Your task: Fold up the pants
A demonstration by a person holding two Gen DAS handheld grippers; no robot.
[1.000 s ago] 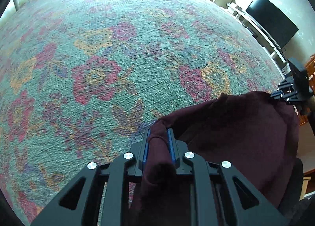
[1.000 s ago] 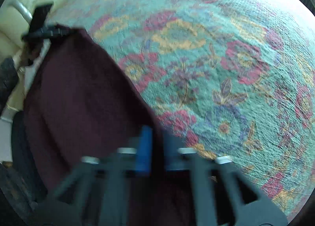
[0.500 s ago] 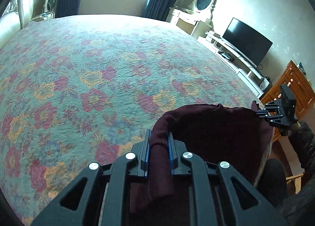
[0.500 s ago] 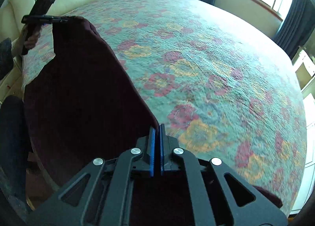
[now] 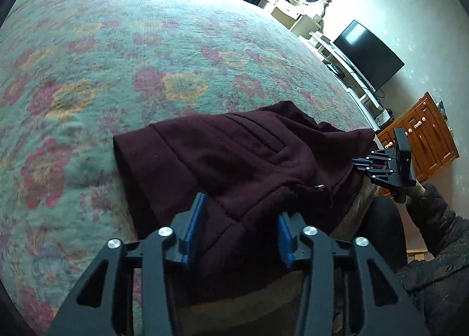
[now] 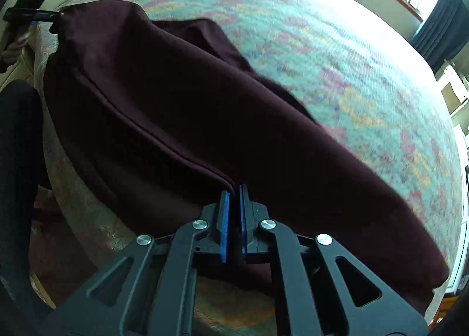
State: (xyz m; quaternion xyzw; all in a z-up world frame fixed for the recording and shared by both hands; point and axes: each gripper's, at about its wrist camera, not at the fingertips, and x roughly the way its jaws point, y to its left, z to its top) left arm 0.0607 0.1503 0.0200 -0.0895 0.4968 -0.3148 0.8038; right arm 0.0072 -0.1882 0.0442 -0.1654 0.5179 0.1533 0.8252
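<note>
I had the pants (image 5: 234, 160) down near the edge of the flowered bedspread (image 5: 117, 72), and I judged this to be the laying-down step, the garment being set out before any fold was made. My left gripper (image 5: 240, 224) had just been opening: its blue pads stood well apart with dark cloth lying loose between them, pressed by neither. My right gripper (image 6: 233, 213) had only begun to ease; its pads stood nearly together, and from the right wrist view the fabric edge ran into the narrow gap between them, so I took it to be pinching the cloth there. The next move, as I read it, called for letting the right side go as well, then drawing both tools clear without dragging the cloth, and flattening it before taking a fresh hold for the fold. The pants were a deep maroon, soft and heavy-looking, bunched in ridges with a seam line running along them; one part draped over the bed's edge toward me. A television (image 5: 369, 54) stood against the far wall.
</note>
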